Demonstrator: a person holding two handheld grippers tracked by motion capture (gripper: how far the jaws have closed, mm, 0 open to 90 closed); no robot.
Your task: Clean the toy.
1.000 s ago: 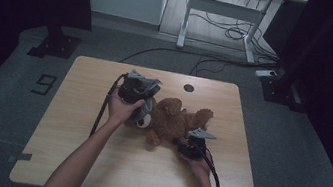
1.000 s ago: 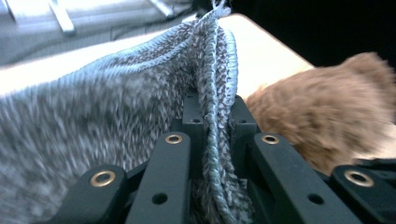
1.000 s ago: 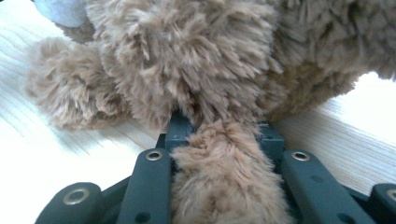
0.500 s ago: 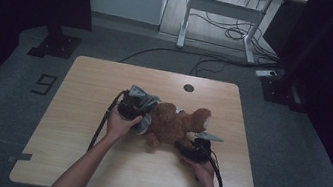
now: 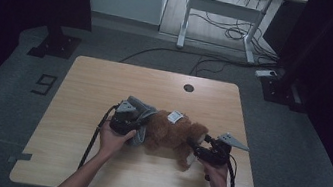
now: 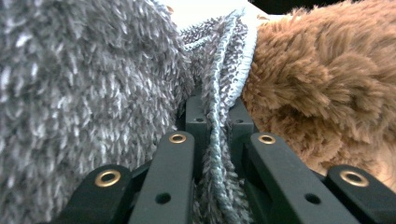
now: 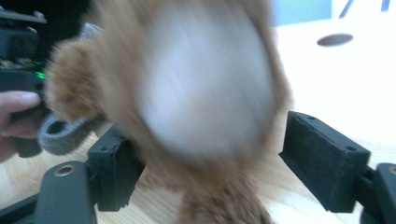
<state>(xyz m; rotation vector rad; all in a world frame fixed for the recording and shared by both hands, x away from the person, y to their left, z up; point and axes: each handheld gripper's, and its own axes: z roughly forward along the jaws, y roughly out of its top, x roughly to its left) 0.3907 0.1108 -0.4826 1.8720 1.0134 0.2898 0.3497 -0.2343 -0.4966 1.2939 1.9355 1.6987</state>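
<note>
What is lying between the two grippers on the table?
In the high view, the brown plush toy lies between the left gripper and the right gripper, with grey knitted fabric at its left end.

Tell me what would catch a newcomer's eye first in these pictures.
A brown plush toy lies mid-table, a gripper at each end. The left gripper is shut on the edge of a grey fuzzy cloth beside the toy. The right gripper stands open around the toy's blurred pale foot.
</note>
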